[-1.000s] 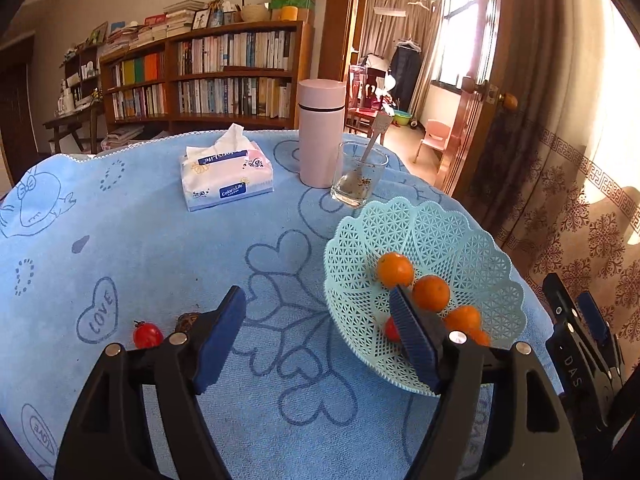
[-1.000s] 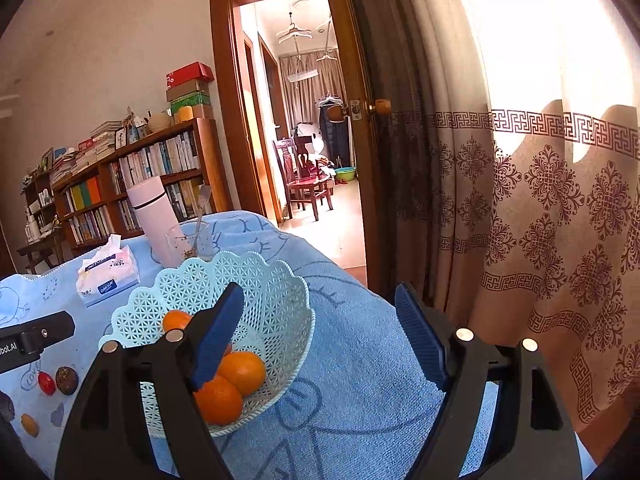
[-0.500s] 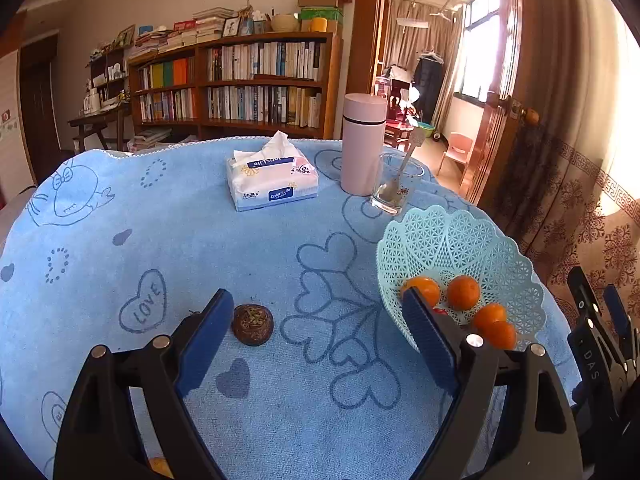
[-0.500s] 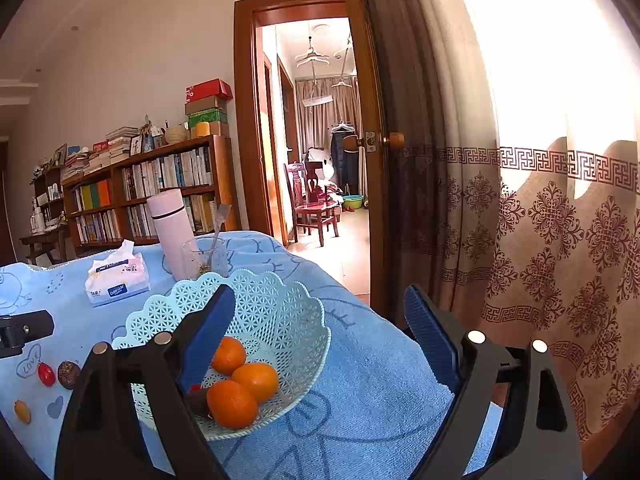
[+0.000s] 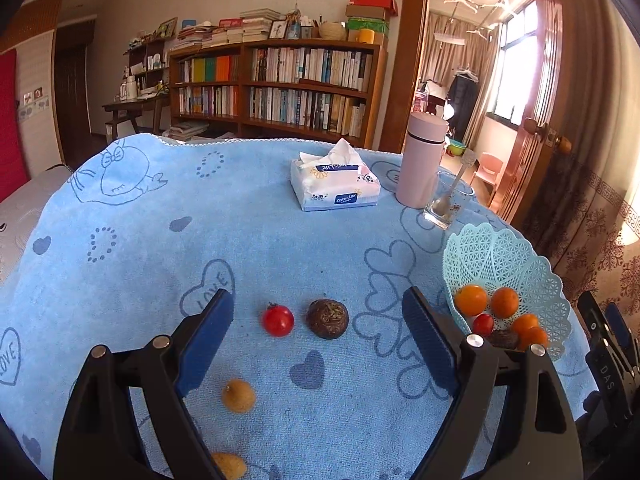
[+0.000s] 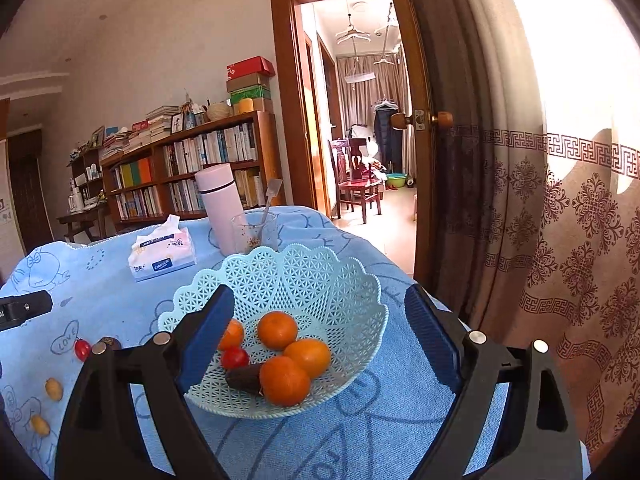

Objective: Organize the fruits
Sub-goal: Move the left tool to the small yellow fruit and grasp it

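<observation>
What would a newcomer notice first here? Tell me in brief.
Most striking is the pale green lattice basket near the table's right edge, with bright oranges and a red cherry tomato inside. On the blue heart-print cloth to its left lie a loose tomato, a dark brown fruit and two small yellow fruits. At the far side stand a pink flask and a tissue pack.

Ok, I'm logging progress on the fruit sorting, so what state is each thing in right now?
left gripper: open, empty
right gripper: open, empty
basket: upright, holding four oranges, a red tomato and a dark fruit
cherry tomato: loose on the cloth, outside the basket
dark brown fruit: loose on the cloth beside it
two small yellow fruits: loose on the cloth
pink flask: upright, lid on
glass: upright, spoon inside
tissue pack: open, tissue sticking out
</observation>
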Available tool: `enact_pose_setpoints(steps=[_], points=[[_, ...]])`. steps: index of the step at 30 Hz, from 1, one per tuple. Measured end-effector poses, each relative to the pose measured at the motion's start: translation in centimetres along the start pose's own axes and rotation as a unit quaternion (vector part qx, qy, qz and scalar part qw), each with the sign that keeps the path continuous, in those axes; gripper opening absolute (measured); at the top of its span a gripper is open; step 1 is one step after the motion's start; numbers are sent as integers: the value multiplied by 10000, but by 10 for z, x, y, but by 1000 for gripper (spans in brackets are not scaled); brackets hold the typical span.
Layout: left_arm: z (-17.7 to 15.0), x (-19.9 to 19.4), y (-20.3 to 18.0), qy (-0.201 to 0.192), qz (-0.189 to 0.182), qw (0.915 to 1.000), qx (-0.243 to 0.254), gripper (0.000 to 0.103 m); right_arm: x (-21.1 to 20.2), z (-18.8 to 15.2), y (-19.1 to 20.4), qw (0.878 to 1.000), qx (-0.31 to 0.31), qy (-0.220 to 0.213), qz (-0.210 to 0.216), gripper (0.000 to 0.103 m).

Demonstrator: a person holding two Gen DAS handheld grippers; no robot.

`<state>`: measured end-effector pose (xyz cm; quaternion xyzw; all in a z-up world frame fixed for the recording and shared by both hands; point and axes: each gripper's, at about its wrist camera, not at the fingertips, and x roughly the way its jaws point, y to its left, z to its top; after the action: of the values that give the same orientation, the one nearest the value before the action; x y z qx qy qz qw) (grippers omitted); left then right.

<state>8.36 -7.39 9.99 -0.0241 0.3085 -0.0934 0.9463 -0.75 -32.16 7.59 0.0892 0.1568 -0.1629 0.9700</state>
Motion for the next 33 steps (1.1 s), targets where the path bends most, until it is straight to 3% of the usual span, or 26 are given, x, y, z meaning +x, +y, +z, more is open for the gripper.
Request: enact_pose_setpoints(steps=[7, 13, 25, 33], points=[[1, -7, 37, -84, 269, 9991, -332, 86, -12, 3, 31, 9933, -23, 430, 1069, 89], [4, -9, 66, -117, 449, 9974, -543, 86, -29, -4, 67, 9847, -488, 494, 1597, 89], [4, -11, 108, -83, 645, 9950, -763, 86, -28, -22, 98, 9688, -730, 1010, 2144, 89], [-4, 9, 109, 228, 548, 9960, -675, 86, -22, -25, 100, 9662, -670, 1185, 2188, 89]])
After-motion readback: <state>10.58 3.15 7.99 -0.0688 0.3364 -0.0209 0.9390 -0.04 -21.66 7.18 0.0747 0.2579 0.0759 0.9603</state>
